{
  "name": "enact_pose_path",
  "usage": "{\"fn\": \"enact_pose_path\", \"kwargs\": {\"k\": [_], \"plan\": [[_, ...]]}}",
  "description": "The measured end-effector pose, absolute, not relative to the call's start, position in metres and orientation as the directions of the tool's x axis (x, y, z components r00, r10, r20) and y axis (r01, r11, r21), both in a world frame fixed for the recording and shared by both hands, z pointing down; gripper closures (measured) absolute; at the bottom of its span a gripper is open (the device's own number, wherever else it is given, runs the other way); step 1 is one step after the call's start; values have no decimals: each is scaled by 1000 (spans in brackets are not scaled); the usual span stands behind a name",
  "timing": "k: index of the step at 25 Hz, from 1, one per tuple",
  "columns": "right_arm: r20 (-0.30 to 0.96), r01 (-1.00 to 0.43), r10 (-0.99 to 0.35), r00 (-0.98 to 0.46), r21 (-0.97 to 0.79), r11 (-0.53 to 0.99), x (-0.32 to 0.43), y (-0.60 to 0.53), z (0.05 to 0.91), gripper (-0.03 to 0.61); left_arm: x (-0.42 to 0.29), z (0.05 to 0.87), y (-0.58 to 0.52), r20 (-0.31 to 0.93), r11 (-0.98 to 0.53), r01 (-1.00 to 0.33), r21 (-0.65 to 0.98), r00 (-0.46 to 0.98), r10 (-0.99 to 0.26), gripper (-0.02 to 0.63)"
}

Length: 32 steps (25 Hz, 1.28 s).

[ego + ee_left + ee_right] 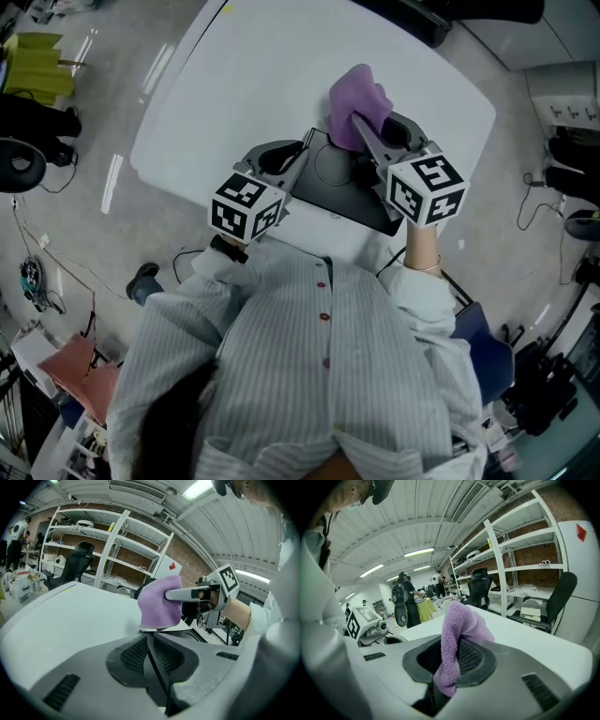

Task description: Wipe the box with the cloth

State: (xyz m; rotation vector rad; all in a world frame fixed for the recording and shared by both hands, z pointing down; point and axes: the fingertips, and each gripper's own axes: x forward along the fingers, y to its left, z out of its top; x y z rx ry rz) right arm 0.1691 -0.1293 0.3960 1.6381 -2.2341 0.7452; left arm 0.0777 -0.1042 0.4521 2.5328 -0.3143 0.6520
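A flat black box (342, 183) lies on the white table (244, 84) just in front of me. My right gripper (361, 127) is shut on a purple cloth (359, 105), which bunches above the box's far edge. In the right gripper view the cloth (457, 634) drapes out from between the pads and hides the fingertips. My left gripper (305, 155) sits at the box's far left corner. In its own view the jaws (149, 637) stand almost together with nothing seen between them, and the cloth (159, 604) hangs right ahead over the box (192, 634).
Metal shelving (108, 545) and office chairs (77, 564) stand beyond the table. People work at a far bench (405, 604). Cables (56, 262) run over the floor on the left, beside a yellow item (37, 61). More gear sits at right (572, 141).
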Motion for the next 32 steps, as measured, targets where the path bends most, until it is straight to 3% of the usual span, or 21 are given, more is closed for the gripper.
{"fn": "enact_pose_path", "kwargs": {"k": [4,11,17,24,32], "plan": [[538,-909,-738,-409,-313,275,172,-141,418,528,82,465,-99,529,-843,-330,425,846,-64,548],[574,-777,-533,-622,-536,330,151,-162,461,528,83,479,-94,562,-844,-323,428,826,-31,535],[619,-697,-321,-717,-638,327,136,-164,506,528,89,484,-94,571,-846,-325,422,820,-30,531],[624,-645,-175,-762,-704,297,118,-165,532,528,87,486,-97,568,-837,-332,435,822,-31,529],[647,-660,-143,-749,-712,239,121,-161,539,528,90,487,-96,563,-827,-336,450,826,-29,527]]}}
